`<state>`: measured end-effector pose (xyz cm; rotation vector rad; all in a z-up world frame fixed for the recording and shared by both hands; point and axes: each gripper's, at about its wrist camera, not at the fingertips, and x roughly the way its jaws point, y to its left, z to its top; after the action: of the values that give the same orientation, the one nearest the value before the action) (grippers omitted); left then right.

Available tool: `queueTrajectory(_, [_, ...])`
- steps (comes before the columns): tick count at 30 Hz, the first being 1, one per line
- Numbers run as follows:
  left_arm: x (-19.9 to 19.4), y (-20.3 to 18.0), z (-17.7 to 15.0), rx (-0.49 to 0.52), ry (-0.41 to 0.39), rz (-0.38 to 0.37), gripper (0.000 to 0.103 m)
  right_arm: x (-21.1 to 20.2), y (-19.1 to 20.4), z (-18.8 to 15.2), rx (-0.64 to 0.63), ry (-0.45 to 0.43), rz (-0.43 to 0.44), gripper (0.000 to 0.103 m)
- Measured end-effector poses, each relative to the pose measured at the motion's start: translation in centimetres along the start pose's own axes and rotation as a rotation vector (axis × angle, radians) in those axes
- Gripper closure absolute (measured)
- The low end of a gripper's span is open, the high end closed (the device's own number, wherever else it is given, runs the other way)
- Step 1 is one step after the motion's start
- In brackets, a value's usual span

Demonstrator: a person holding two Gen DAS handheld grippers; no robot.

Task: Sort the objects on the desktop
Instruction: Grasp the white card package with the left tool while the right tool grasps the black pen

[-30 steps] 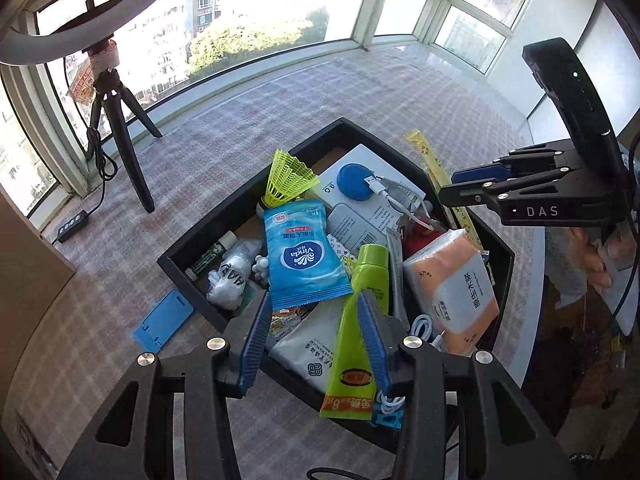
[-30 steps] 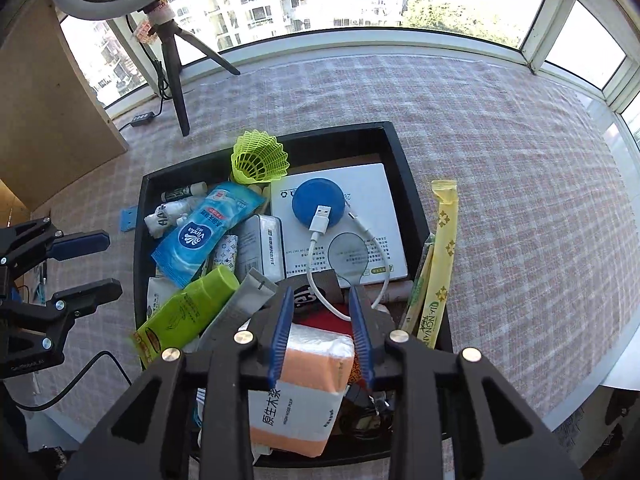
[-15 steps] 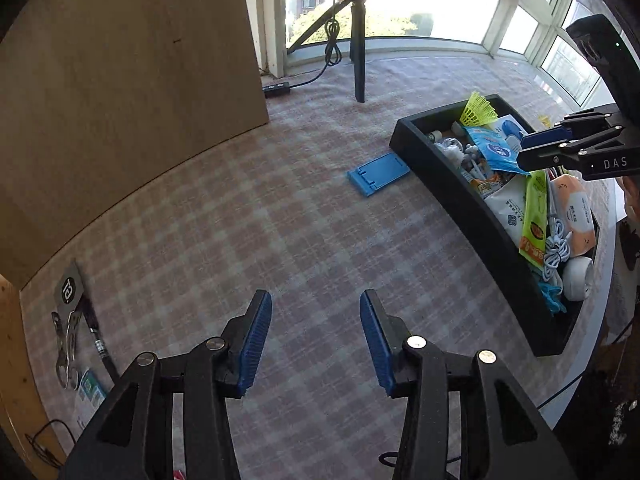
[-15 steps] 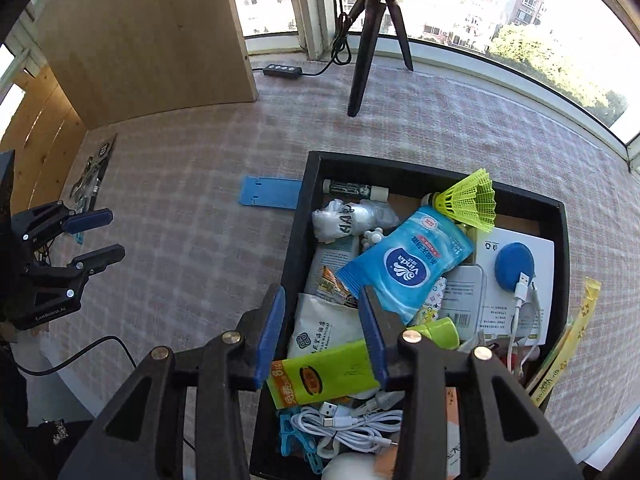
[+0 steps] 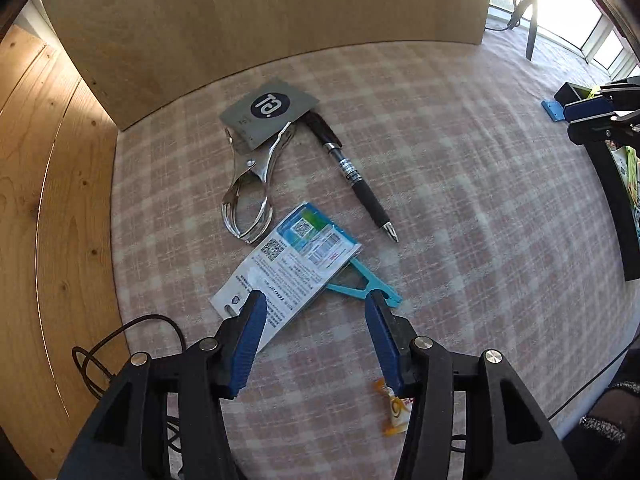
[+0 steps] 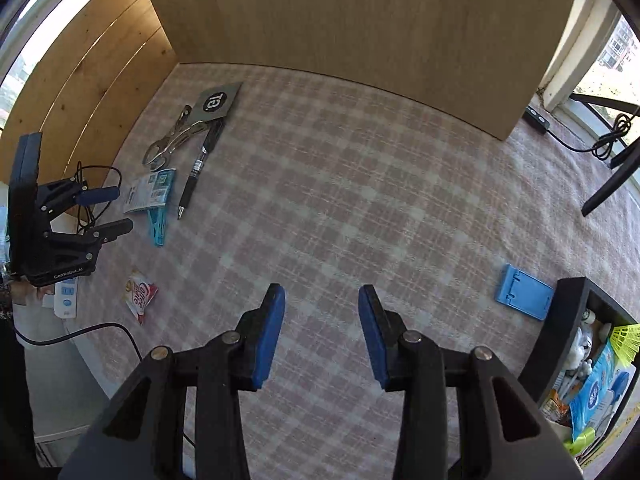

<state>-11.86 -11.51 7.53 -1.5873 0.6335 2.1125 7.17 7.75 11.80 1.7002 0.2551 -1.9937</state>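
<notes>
Loose objects lie on the checked tablecloth near the wooden boards: a grey card (image 5: 270, 110), metal pliers (image 5: 250, 192), a black pen (image 5: 352, 176), a white and blue packet (image 5: 286, 268) lying over a teal clip (image 5: 360, 280), and a small orange sweet wrapper (image 5: 394, 408). My left gripper (image 5: 314, 320) hangs above the packet's near corner. Its jaws are opening and the pads press on nothing. My right gripper (image 6: 322, 320) stands open over bare cloth, holding nothing. From there I see the left gripper (image 6: 122, 208) beside the packet (image 6: 150, 192) and the pen (image 6: 196, 172).
A black tray (image 6: 560, 320) crowded with several items sits at the right, with a blue phone stand (image 6: 524, 296) flat on the cloth beside it. Wooden boards (image 6: 360, 32) wall the back and left. A power strip (image 6: 536, 118) and a tripod leg (image 6: 612, 176) stand far right.
Both grippers have swung away from the black tray to the left part of the table. The left one now hangs over the loose packet and its jaws stand wider.
</notes>
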Motion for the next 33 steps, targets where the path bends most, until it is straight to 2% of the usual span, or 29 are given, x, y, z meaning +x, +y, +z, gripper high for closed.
queueTrajectory(4, [1.3, 1.8, -0.1, -0.006, 0.027, -0.014, 0.049, 2.5, 4.4, 3.4, -0.028, 0.029, 0.030, 0.064])
queueTrajectory(8, [2.6, 1.8, 0.2, 0.031, 0.058, -0.029, 0.048, 5.5, 7.2, 6.2, -0.018, 0.069, 0.058, 0.062])
queueTrajectory(16, [4.8, 1.6, 0.7, 0.070, 0.081, -0.046, 0.037, 9.8, 9.6, 9.9, 0.020, 0.110, 0.074, 0.062])
queueTrajectory(20, [5.6, 1.6, 0.7, 0.050, 0.074, -0.058, 0.033, 11.4, 9.7, 11.1, 0.045, 0.100, 0.039, 0.062])
queueTrajectory(29, [5.5, -1.5, 0.3, 0.074, 0.049, -0.091, 0.035, 13.3, 11.8, 11.9, 0.006, 0.113, 0.013, 0.062])
queueTrajectory(31, [5.5, -1.7, 0.1, 0.118, 0.040, -0.096, 0.037, 13.3, 12.5, 11.9, -0.015, 0.105, -0.006, 0.062])
queueTrajectory(33, [5.5, -1.9, 0.1, 0.098, 0.039, -0.085, 0.039, 13.3, 12.5, 11.9, -0.029, 0.098, -0.002, 0.062])
